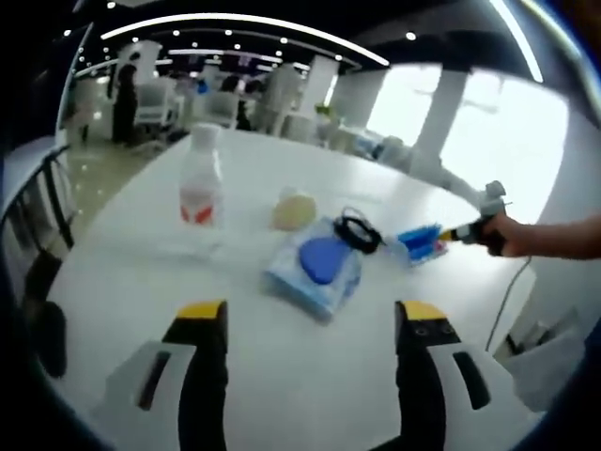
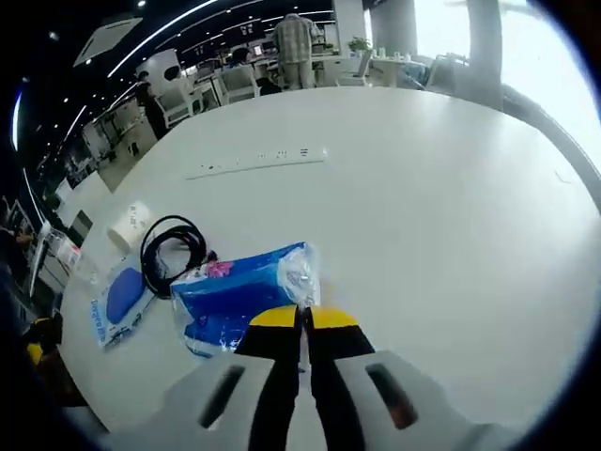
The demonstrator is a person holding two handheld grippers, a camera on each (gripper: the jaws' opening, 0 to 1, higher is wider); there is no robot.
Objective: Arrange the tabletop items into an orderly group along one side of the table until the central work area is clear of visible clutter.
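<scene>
Right now my right tool [image 2: 302,324] is clamped on the blue packet's [image 2: 246,291] near edge, black cable [image 2: 169,249] just beyond; left tool [image 1: 310,324] gapes, idle.

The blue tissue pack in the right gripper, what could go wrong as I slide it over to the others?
The right gripper pinches only the crinkly wrapper edge of the blue tissue pack, so it may slip or tear. The coiled black cable lies right beside it and could snag and be dragged along.
</scene>
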